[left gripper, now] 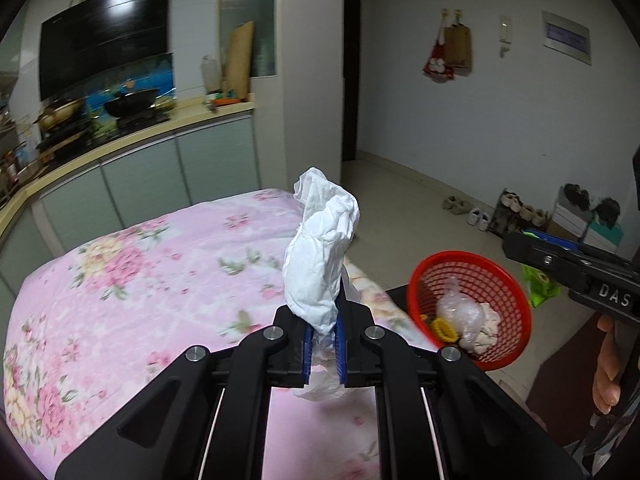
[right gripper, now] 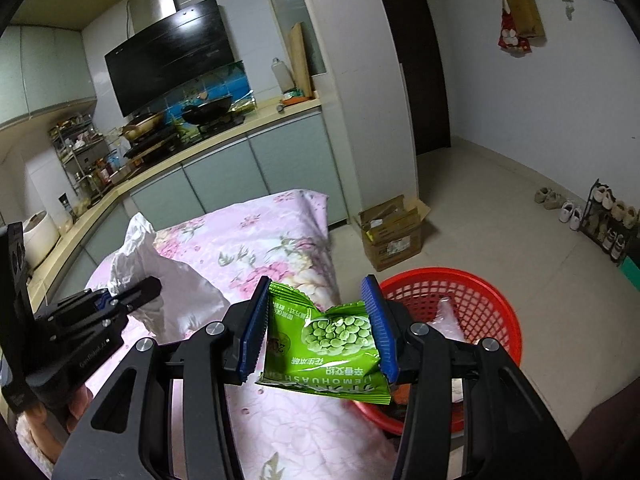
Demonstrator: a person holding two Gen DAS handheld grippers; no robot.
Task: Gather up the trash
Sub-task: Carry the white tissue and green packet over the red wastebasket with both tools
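My left gripper (left gripper: 323, 340) is shut on a crumpled white tissue (left gripper: 320, 256) and holds it up above the pink floral table cover (left gripper: 140, 280). It also shows in the right wrist view (right gripper: 132, 292), with the tissue (right gripper: 168, 280) standing out of it. My right gripper (right gripper: 320, 328) is shut on a green snack packet (right gripper: 332, 344), held above the table's right edge, next to the red basket (right gripper: 480, 300). In the left wrist view the red basket (left gripper: 508, 288) holds a clear plastic wad (left gripper: 456, 312) and other scraps; the right gripper (left gripper: 568, 264) is over it.
A kitchen counter (right gripper: 224, 140) with a stove and pans runs behind the table. A cardboard box (right gripper: 392, 232) stands on the floor beyond the basket. A shoe rack (right gripper: 612, 220) and shoes stand by the right wall. A dark doorway (right gripper: 424, 80) is behind.
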